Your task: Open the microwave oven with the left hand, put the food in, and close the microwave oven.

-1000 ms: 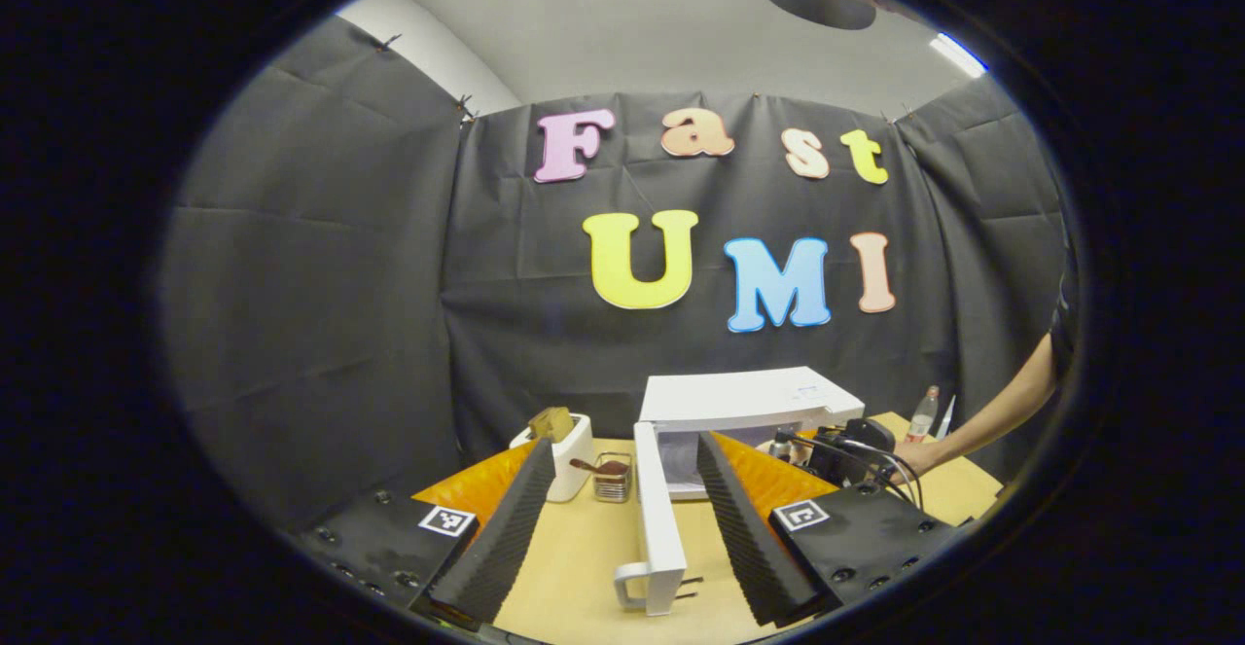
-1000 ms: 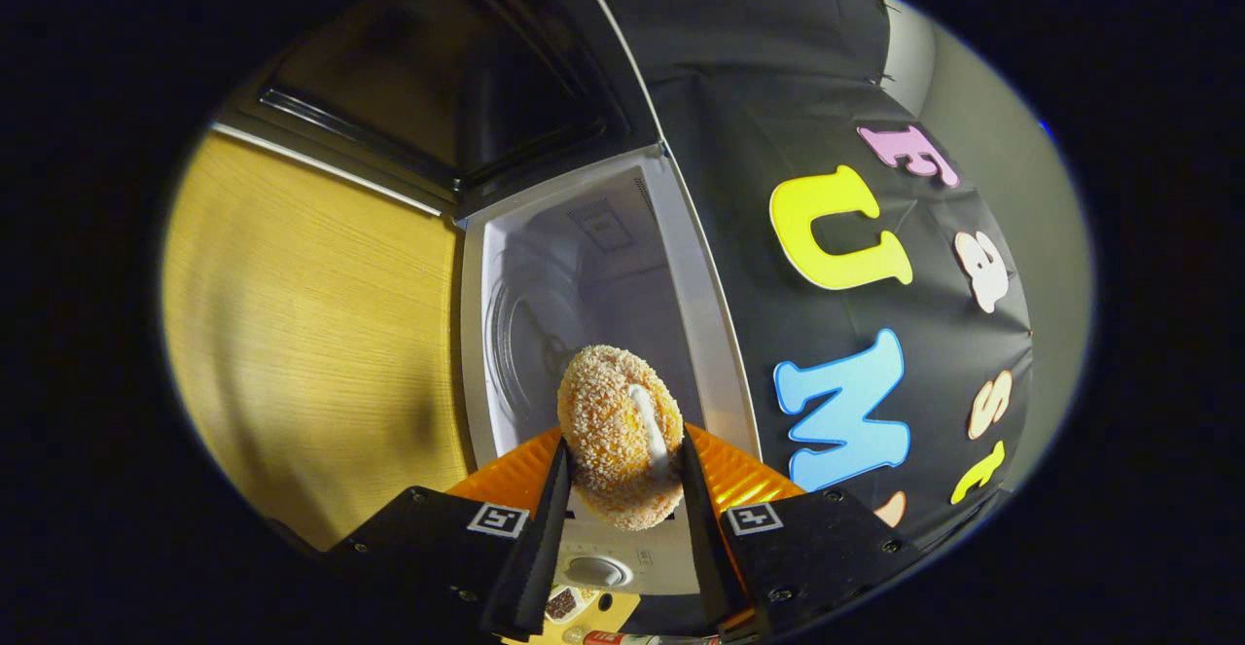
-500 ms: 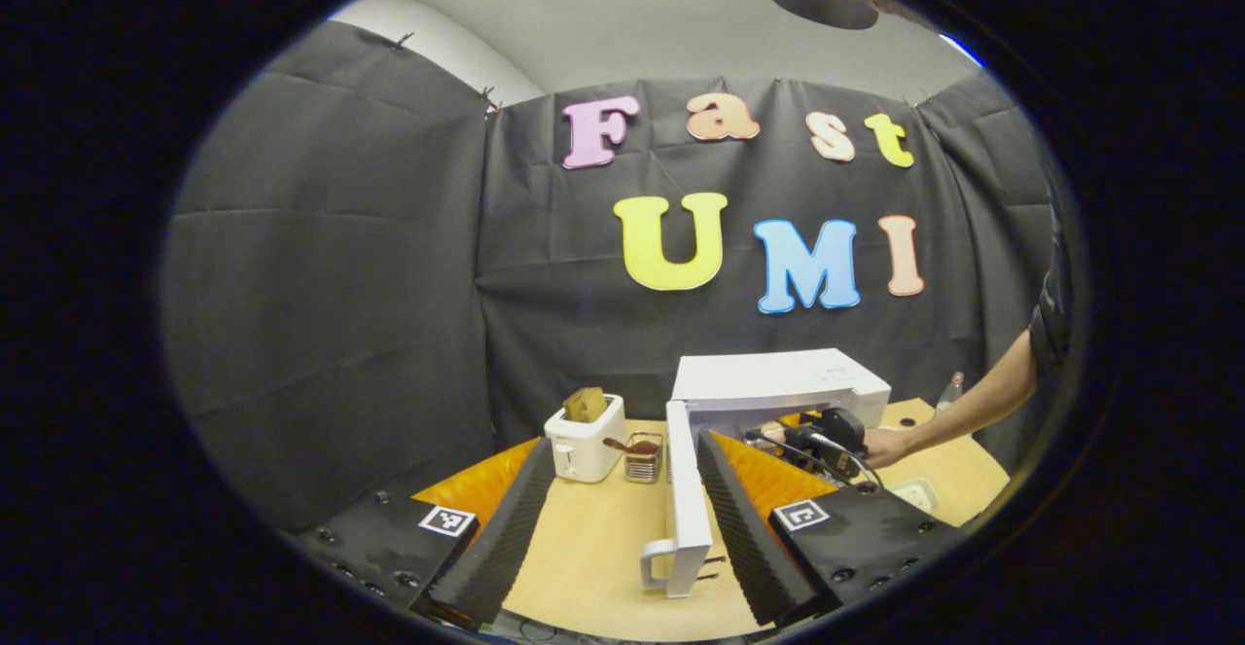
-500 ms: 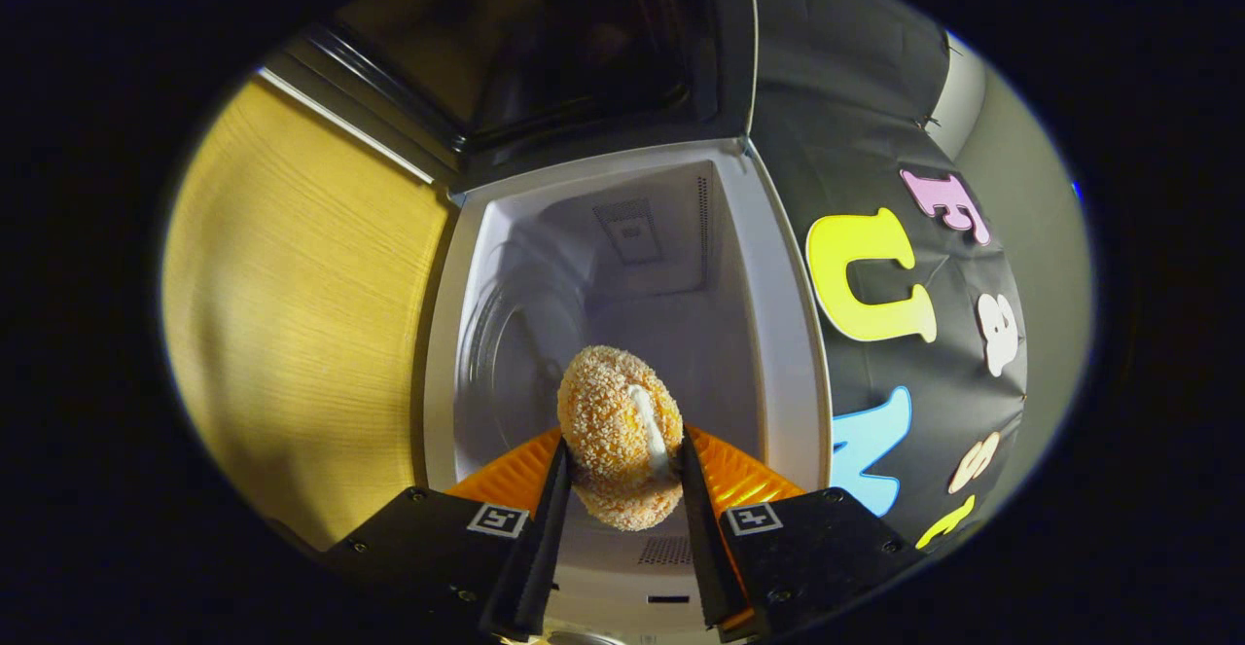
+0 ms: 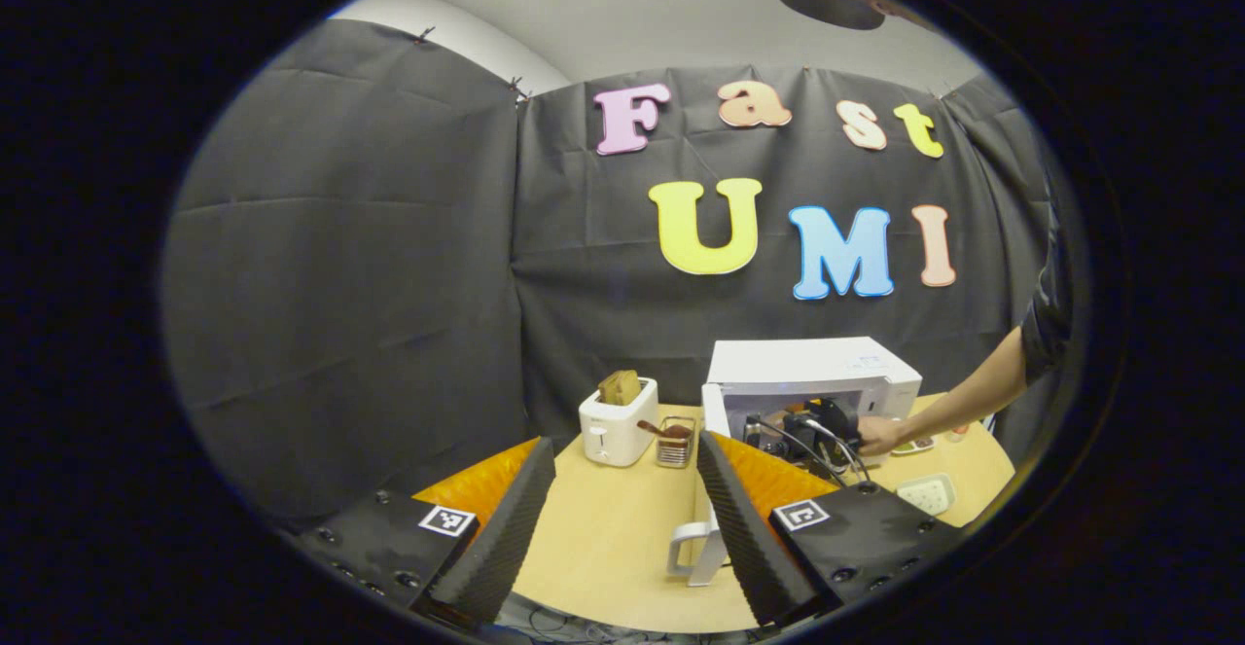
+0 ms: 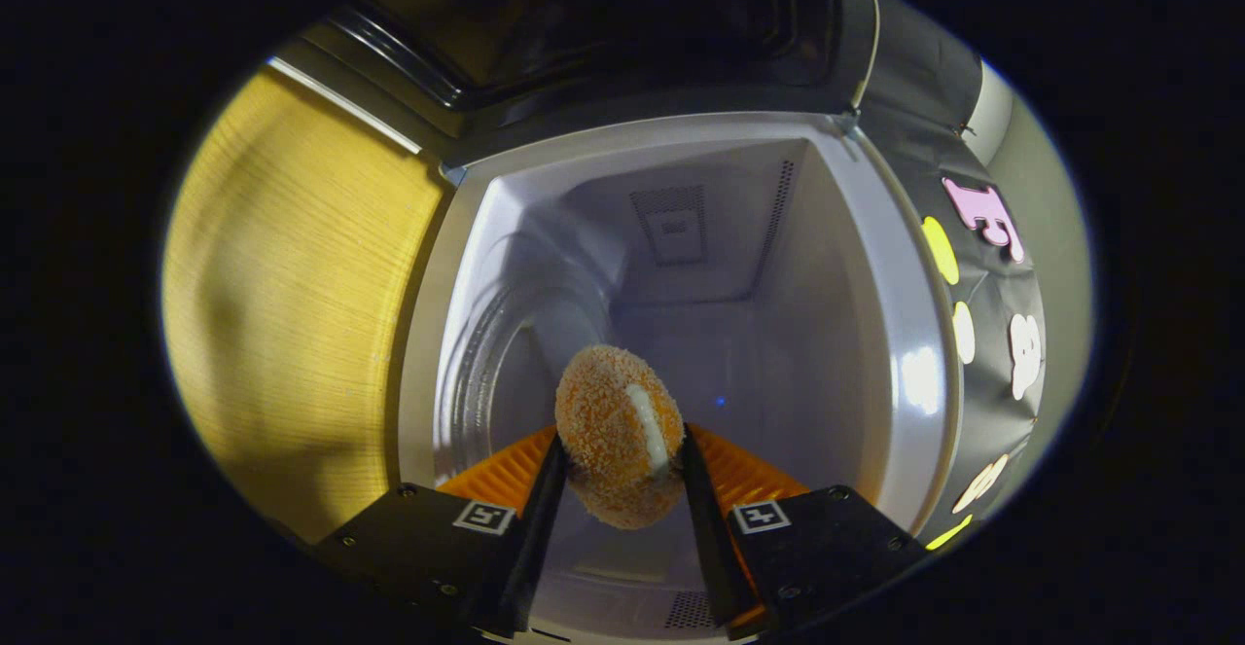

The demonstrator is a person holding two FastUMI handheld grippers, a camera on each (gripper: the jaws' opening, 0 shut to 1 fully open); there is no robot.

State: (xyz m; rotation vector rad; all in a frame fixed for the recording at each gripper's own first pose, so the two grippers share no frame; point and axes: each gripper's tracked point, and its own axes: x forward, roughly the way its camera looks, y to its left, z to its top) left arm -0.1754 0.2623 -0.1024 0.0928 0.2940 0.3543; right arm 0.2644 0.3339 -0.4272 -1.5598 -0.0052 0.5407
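A white microwave oven (image 5: 812, 368) stands at the back of the wooden table (image 5: 603, 538), its door (image 5: 702, 519) swung wide, edge-on, handle toward me. My left gripper (image 5: 622, 475) hangs open, well back from the door, with nothing between its fingers. In the right gripper view the white cavity (image 6: 700, 295) with its round turntable (image 6: 486, 373) looms close. My right gripper (image 6: 617, 450) is shut on a round sesame-crusted bun (image 6: 617, 436) with a white filling line, held at the cavity's mouth. In the left gripper view the right gripper (image 5: 812, 431), held by a hand (image 5: 880, 434), reaches into the oven's opening.
A white toaster (image 5: 616, 421) with bread in its slot and a small wire basket (image 5: 676, 441) stand left of the microwave oven. A white square object (image 5: 929, 492) lies on the table's right side. The dark inner window of the door (image 6: 622, 32) shows above the cavity.
My right gripper has carried the bun closer to the cavity, which now looks much larger. My left gripper has drawn back and swung left, so the microwave oven sits farther right.
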